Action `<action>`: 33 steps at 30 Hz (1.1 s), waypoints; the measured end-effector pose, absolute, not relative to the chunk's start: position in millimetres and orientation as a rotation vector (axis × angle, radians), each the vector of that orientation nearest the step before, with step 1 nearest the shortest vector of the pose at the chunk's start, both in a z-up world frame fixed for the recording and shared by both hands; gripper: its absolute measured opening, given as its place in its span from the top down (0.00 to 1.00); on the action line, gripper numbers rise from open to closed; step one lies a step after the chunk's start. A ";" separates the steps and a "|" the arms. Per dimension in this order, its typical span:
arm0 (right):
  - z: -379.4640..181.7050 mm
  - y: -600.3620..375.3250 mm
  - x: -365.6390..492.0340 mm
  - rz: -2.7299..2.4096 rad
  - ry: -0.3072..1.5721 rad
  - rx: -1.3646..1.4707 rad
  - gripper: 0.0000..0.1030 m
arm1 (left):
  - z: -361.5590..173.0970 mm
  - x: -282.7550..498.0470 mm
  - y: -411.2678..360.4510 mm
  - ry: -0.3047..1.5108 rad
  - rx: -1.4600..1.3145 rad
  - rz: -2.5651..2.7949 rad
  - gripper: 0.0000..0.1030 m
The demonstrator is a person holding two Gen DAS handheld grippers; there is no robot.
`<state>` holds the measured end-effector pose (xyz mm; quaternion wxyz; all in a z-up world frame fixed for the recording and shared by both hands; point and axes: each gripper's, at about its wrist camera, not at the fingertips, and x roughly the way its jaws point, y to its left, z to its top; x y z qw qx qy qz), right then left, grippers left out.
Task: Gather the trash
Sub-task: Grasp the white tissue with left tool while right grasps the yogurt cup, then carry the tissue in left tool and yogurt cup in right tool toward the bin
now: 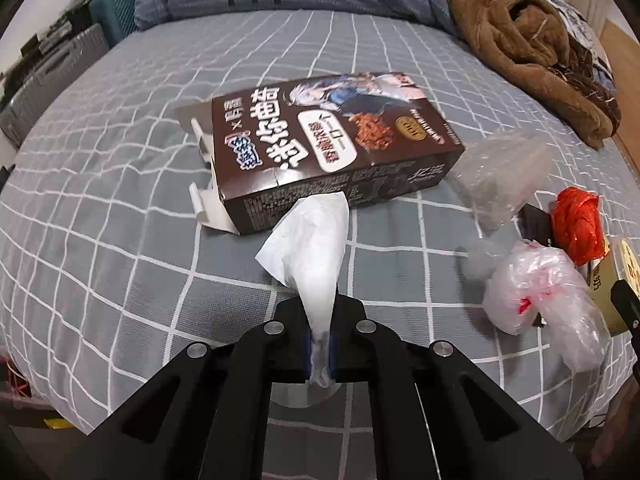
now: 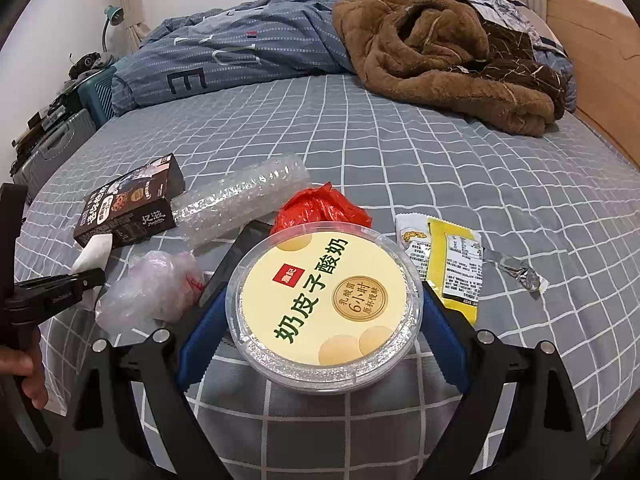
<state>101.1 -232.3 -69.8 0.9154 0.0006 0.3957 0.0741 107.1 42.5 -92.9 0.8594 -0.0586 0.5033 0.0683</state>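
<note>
So, left gripper (image 1: 320, 350) pinched tight on a white tissue (image 1: 310, 248), twisted end squeezed between the pads, loose end fanning up toward a brown snack box (image 1: 328, 144) lying flat on the grey checked bedsheet (image 1: 120, 200). Right gripper (image 2: 322, 320) spread wide around a round yogurt tub (image 2: 324, 304) with a cream lid, blue pads (image 2: 200, 332) right beside its rim on both sides; hard to say whether actually pressing or just hugging it. Loads of clutter around: roll of bubble wrap (image 2: 240, 196) just beside the box, crumpled red bag (image 2: 320, 208) behind the tub, clear plastic bag (image 2: 152, 288) to its left, yellow wrapper (image 2: 456, 264) and a bit of foil (image 2: 516, 272) off to the right. Something flat and dark (image 2: 236, 260) tucked under the tub's left edge, mostly hidden, can't make out what. Brown fleece (image 2: 440, 60) and a blue duvet (image 2: 224, 52) heaped at the far end. Suitcases (image 2: 52, 148) at the left edge, warped and cut off. Fingers of a hand (image 2: 28, 368) just poking in at the left.
</note>
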 end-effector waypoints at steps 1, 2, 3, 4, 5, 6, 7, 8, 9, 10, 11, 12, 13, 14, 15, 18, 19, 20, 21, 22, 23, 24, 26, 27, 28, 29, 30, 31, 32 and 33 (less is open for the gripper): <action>-68.8 -231.9 100.2 0.151 0.813 0.000 0.17 | -92.3 105.6 41.7 1.052 -0.122 0.142 0.96; -67.2 -232.5 99.5 0.150 0.809 0.000 0.17 | -91.4 104.7 41.6 1.050 -0.125 0.139 0.96; -65.7 -232.9 98.6 0.149 0.805 0.000 0.17 | -90.2 103.6 41.4 1.051 -0.129 0.131 0.96; -64.2 -233.1 98.1 0.148 0.802 0.000 0.17 | -88.2 102.6 40.5 1.046 -0.127 0.125 0.96; -62.4 -233.4 96.9 0.148 0.796 0.001 0.17 | -86.0 101.3 39.4 1.039 -0.121 0.125 0.96; -60.5 -233.6 95.7 0.148 0.792 0.003 0.17 | -83.3 99.9 38.5 1.031 -0.116 0.125 0.96; -58.0 -233.6 94.4 0.148 0.787 0.006 0.17 | -80.9 98.1 38.6 1.027 -0.121 0.121 0.96; -55.6 -233.6 93.3 0.149 0.784 0.010 0.17 | -77.8 96.2 38.1 1.023 -0.125 0.115 0.96; -53.5 -233.2 92.0 0.150 0.780 0.011 0.17 | -74.4 94.6 36.7 1.018 -0.125 0.109 0.96; -51.9 -232.8 91.3 0.152 0.777 0.011 0.17 | -70.7 93.1 34.8 1.011 -0.122 0.105 0.96; -50.3 -231.9 90.0 0.154 0.772 0.008 0.17 | -67.9 90.8 32.9 1.005 -0.119 0.099 0.96; -49.6 -231.2 89.0 0.154 0.769 0.005 0.17 | -64.6 88.0 31.4 0.998 -0.119 0.092 0.96; -49.2 -231.0 88.8 0.154 0.769 0.003 0.17 | -62.4 86.0 29.8 0.995 -0.117 0.087 0.96; -48.8 -230.4 88.3 0.154 0.771 0.002 0.17 | -60.3 83.5 28.2 0.993 -0.116 0.081 0.96; -47.9 -230.5 87.7 0.153 0.771 0.004 0.17 | -58.3 80.1 27.3 0.990 -0.117 0.073 0.96; -41.7 -229.5 84.1 0.154 0.759 0.008 0.17 | -50.7 70.6 23.7 0.979 -0.115 0.055 0.96; -38.7 -229.1 82.0 0.155 0.752 0.007 0.17 | -48.1 67.7 23.1 0.974 -0.115 0.049 0.96; -37.5 -229.0 80.6 0.155 0.749 0.008 0.17 | -46.6 66.5 22.1 0.970 -0.115 0.046 0.96; -35.7 -228.9 78.9 0.155 0.745 0.007 0.17 | -45.0 63.1 21.4 0.967 -0.115 0.041 0.96; -34.8 -228.8 77.8 0.152 0.741 0.006 0.17 | -44.4 60.6 19.9 0.966 -0.115 0.037 0.96; -34.3 -228.6 76.4 0.151 0.741 0.004 0.17 | -44.0 57.6 17.9 0.968 -0.112 0.034 0.96; -34.1 -228.6 75.3 0.150 0.743 0.004 0.17 | -43.8 53.9 16.7 0.971 -0.111 0.027 0.96; -33.1 -228.2 71.6 0.150 0.741 0.000 0.17 | -41.4 47.6 15.7 0.969 -0.112 0.020 0.96; -32.2 -228.1 69.4 0.149 0.738 -0.003 0.17 | -40.0 45.6 15.4 0.966 -0.112 0.018 0.96; -31.6 -228.4 68.0 0.148 0.737 -0.002 0.17 | -38.7 44.0 15.9 0.964 -0.115 0.018 0.96; -30.4 -229.0 66.0 0.148 0.735 0.002 0.17 | -37.3 42.3 16.1 0.962 -0.118 0.018 0.96; -29.5 -229.6 64.1 0.147 0.734 0.004 0.17 | -35.6 40.1 15.8 0.961 -0.122 0.013 0.96; -28.6 -229.6 62.7 0.146 0.733 0.003 0.17 | -34.5 38.3 15.2 0.961 -0.123 0.008 0.96; -27.2 -229.1 61.1 0.144 0.730 -0.004 0.17 | -33.0 36.9 14.2 0.960 -0.124 0.002 0.96; -26.0 -228.3 59.8 0.141 0.726 -0.011 0.17 | -30.9 35.1 12.4 0.956 -0.122 -0.003 0.96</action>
